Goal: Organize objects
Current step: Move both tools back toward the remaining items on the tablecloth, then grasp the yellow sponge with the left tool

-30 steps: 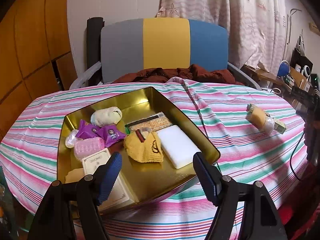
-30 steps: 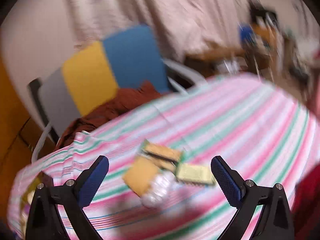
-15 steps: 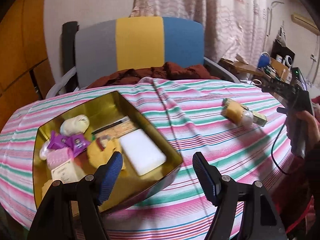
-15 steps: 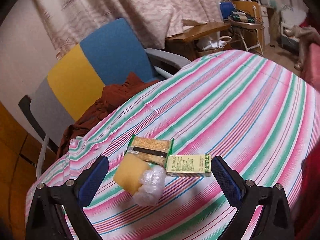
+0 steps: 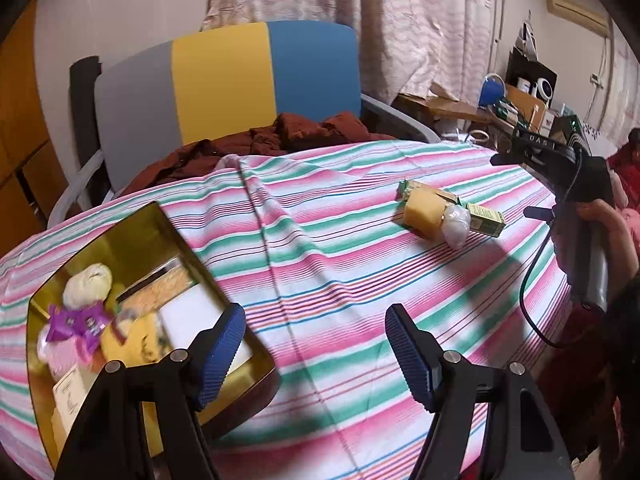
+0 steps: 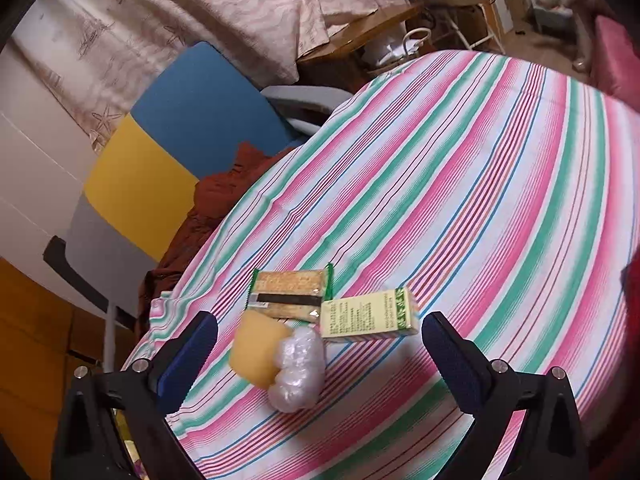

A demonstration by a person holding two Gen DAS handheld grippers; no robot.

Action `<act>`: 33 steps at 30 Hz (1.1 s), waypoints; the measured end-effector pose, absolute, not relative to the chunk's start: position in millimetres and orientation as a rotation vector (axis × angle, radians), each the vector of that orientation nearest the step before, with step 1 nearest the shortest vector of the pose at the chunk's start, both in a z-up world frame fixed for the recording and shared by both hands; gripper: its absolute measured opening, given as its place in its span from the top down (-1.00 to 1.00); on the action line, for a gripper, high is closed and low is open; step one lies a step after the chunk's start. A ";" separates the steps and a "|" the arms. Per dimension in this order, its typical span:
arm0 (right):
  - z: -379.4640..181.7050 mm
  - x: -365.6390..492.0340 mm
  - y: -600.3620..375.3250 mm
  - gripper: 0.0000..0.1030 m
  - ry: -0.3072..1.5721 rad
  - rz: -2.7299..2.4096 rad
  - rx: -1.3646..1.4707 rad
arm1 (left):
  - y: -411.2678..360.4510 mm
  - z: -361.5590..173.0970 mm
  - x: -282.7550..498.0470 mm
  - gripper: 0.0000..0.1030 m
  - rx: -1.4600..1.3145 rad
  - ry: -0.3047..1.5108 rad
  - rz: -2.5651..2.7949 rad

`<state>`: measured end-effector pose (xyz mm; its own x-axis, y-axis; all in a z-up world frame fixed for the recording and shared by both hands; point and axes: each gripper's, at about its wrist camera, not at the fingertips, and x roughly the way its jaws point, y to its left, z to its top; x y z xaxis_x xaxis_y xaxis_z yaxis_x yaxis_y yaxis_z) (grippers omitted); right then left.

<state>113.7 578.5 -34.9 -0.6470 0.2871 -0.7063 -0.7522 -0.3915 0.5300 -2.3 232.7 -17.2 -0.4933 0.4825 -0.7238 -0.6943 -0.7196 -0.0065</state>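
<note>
A gold tin tray (image 5: 182,236) at the left of the striped table holds several small items, among them a white block (image 5: 188,312) and purple packets (image 5: 78,322). Loose on the cloth to the right lie a yellow sponge (image 6: 258,346), a clear plastic-wrapped ball (image 6: 298,368), a cracker packet (image 6: 290,294) and a green-and-cream box (image 6: 368,314). My right gripper (image 6: 320,354) hangs open just short of this cluster, the sponge and ball between its fingers' lines. My left gripper (image 5: 316,346) is open over bare cloth beside the tray's right corner. The same cluster shows as sponge (image 5: 424,210) and ball (image 5: 456,220).
A grey, yellow and blue chair (image 5: 224,84) with a rust-red garment (image 5: 280,140) stands behind the table. A cluttered desk (image 5: 516,108) and curtain are at the back right. A hand (image 5: 608,220) holds the right gripper's handle, with a black cable hanging.
The left gripper has swung right, so the tray slid to the left edge of its view. The right gripper has come down closer to the sponge, ball and packets.
</note>
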 end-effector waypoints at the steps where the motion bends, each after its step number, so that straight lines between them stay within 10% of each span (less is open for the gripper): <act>1: -35.5 112.9 578.1 -0.99 1.171 2.080 -0.692 | 238.9 -18.7 -3.6 -0.43 -0.951 0.385 2.206; 33: -50.3 116.2 588.0 -0.99 1.512 2.127 -0.602 | 448.8 -61.2 -50.0 -0.58 -0.885 0.628 1.888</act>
